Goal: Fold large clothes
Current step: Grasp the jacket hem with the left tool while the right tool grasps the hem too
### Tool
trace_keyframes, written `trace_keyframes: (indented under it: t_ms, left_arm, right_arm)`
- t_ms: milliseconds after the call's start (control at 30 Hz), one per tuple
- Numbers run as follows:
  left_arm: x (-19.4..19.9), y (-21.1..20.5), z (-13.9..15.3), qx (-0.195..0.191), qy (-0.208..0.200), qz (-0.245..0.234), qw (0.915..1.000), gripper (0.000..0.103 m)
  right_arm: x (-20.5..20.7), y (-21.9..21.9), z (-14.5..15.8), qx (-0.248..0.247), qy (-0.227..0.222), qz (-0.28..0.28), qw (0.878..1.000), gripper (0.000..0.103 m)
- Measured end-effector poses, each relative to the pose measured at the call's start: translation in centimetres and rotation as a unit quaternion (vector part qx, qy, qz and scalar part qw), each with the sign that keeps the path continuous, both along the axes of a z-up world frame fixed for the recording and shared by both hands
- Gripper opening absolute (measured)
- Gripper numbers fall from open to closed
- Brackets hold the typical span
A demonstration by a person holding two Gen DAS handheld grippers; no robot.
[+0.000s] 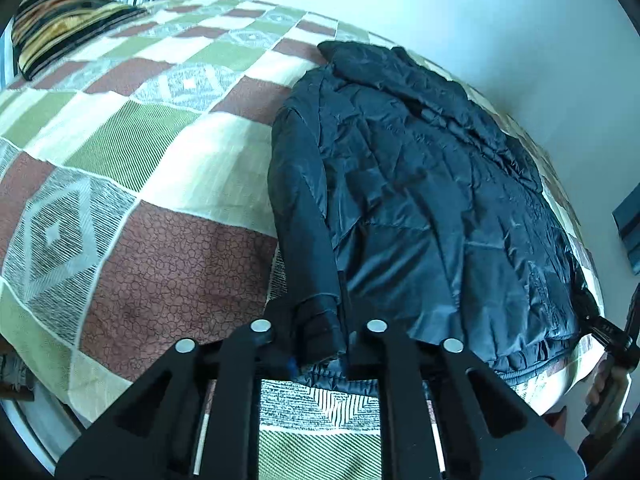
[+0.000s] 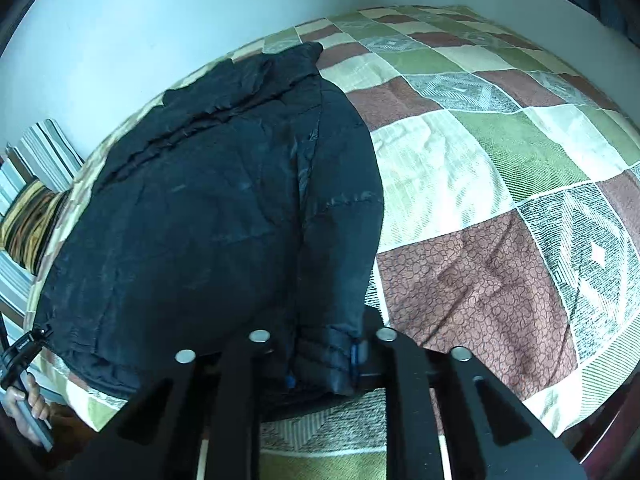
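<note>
Jacket [image 1: 420, 200] lies flat on the bed [image 1: 168, 248], left gripper [image 1: 320, 344] and right gripper [image 2: 324, 360] each clamped narrow on 1 sleeve cuff; grasp step done, next probably lift both, fold inward.

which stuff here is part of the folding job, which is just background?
In play:
- dark jacket, flat on the patchwork bedspread
- left gripper shut on one cuff
- right gripper shut on the other

Background:
- striped pillow
- wall
</note>
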State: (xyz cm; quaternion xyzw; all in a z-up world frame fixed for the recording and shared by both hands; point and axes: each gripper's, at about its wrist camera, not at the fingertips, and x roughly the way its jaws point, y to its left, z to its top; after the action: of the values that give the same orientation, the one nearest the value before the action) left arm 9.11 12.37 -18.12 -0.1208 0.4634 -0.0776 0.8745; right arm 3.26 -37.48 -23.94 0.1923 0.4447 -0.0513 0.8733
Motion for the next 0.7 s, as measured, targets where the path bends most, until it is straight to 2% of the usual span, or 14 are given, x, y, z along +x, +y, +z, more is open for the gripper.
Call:
trace_keyframes:
  t_ms: [133,233,400,567,700]
  left_arm:
    - [-1.0,0.2,1.3,0.000,-0.015,-0.003,0.9999,0.011]
    - [-2.0,1.2,2.6,-0.019,-0.022,0.004,0.9996,0.010]
    - [-2.5,2.6,6.9,-0.067,-0.054,0.019,0.9961,0.010]
    - [0.4,2.5,11.4,-0.106,-0.096,0.006,0.9897,0.010]
    - [4.9,1.6,13.7,-0.103,-0.118,-0.002,0.9877,0.010]
  right_arm:
    - [-1.2,0.2,1.0,0.012,-0.012,0.003,1.000,0.013]
    - [-2.5,0.4,2.1,0.027,-0.022,0.008,0.999,0.013]
    - [-3.6,0.1,4.9,0.079,-0.059,0.016,0.995,0.012]
    - [-1.1,-1.3,8.6,0.127,-0.110,0.029,0.985,0.012]
    - [3.4,-3.2,11.1,0.158,-0.144,0.023,0.977,0.012]
